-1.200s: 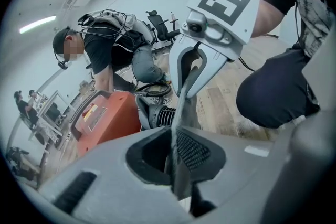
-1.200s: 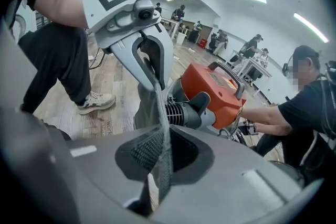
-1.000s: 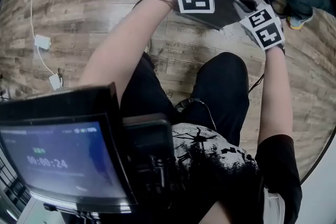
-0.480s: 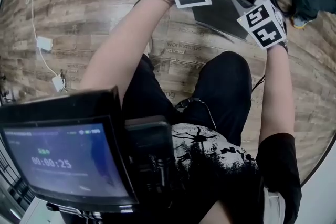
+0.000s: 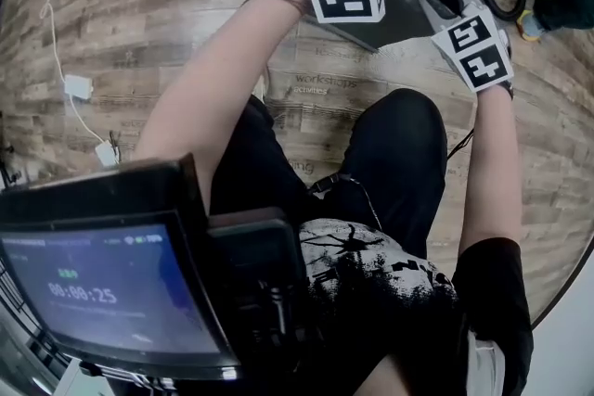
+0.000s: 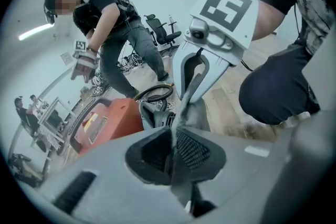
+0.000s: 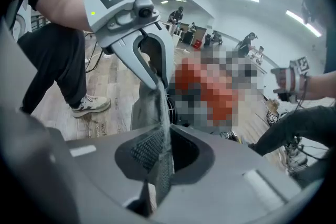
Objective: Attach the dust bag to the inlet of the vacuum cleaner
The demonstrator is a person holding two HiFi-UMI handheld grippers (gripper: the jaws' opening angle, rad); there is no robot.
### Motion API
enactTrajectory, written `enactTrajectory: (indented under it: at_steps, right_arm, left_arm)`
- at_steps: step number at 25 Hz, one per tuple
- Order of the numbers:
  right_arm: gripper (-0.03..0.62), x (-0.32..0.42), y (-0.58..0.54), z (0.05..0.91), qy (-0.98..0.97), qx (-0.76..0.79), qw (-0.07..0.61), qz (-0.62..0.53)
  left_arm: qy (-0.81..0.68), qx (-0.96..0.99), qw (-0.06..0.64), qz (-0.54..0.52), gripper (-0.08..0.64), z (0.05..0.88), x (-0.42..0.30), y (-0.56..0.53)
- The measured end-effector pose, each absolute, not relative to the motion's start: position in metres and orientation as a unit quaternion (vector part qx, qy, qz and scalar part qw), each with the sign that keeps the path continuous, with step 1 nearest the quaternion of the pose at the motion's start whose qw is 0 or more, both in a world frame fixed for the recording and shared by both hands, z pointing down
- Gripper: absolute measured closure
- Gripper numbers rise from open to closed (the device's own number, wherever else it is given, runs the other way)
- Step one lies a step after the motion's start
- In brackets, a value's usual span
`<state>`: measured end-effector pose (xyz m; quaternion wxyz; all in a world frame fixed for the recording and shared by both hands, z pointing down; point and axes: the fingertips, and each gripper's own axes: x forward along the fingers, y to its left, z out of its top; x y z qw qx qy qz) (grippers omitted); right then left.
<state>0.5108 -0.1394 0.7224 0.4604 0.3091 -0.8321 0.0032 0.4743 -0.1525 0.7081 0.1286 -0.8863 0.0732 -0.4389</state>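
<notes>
Meanwhile, my right gripper (image 7: pixel 160 157) had edged outward and a touch lower over the last moment, while my left gripper (image 6: pixel 175 157) had barely moved, so the grey dust bag (image 5: pixel 404 12) hung stretched a little wider between them. Both sets of jaws were pinched tight on the bag's fabric, one on each edge. That meant, to my mind, that I was only squaring the bag up: it hung just short of the orange vacuum cleaner (image 6: pixel 109 119) and was not yet on it. A dark round fitting (image 6: pixel 158 117) beside the orange body looked like the inlet, though I could not be sure, and nothing was fitted over it. The bag itself hung limp and flat; I could not see inside, but it looked empty.
</notes>
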Motion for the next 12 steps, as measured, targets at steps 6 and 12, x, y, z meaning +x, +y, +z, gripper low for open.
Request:
enactTrajectory:
  at_steps: [6,12]
  right_arm:
    - [0.557,0.507,-0.142,0.709,-0.821,0.304,0.481,-0.04]
    - [0.558,0.488,-0.146,0.695,-0.817,0.294,0.489,-0.084]
  left_arm:
    - [0.084,-0.888,0.104,-0.44,0.522,0.711,0.467,-0.153]
    - [0.082,-0.885,0.084,-0.451,0.526,0.728,0.456,-0.151]
